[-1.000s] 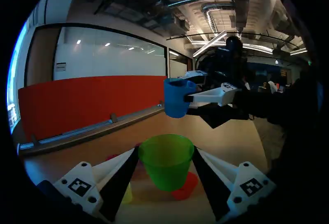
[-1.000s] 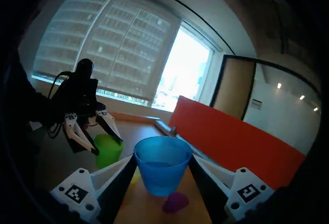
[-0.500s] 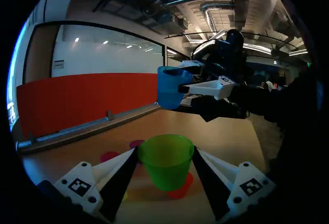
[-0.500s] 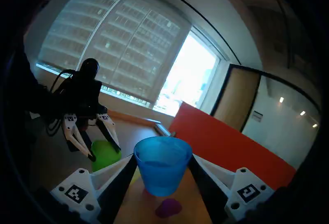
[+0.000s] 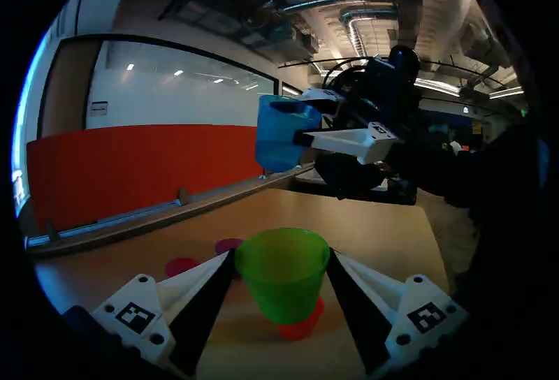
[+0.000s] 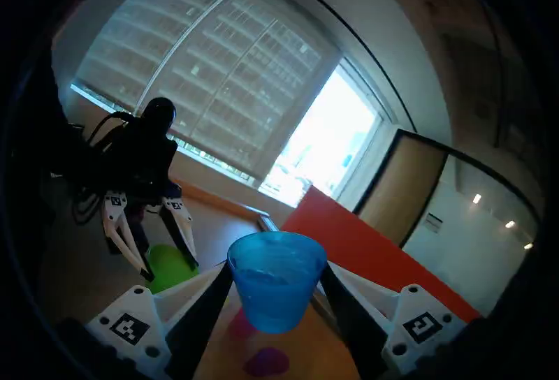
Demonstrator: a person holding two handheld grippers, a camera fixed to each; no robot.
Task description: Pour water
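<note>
Jaws on left gripper [image 5: 279, 268] clamp green cup [image 5: 282, 289], upright, low over table [image 5: 391, 233]. It's the receiver, we reckon. Right gripper [image 5: 302, 118] carries blue cup [image 5: 278, 135] higher up, roughly upright, so no pour yet. Red disc [image 5: 302, 327] is part-hidden under green cup; we can't tell if the cup touches the table.

Right gripper view: right jaws clamped on blue cup [image 6: 277, 296], water [image 6: 269, 276] inside, held level vs spill. Fill lvl hard to read. Green cup [image 6: 162, 268] half hidden behind left fingers [image 6: 119, 233].
</note>
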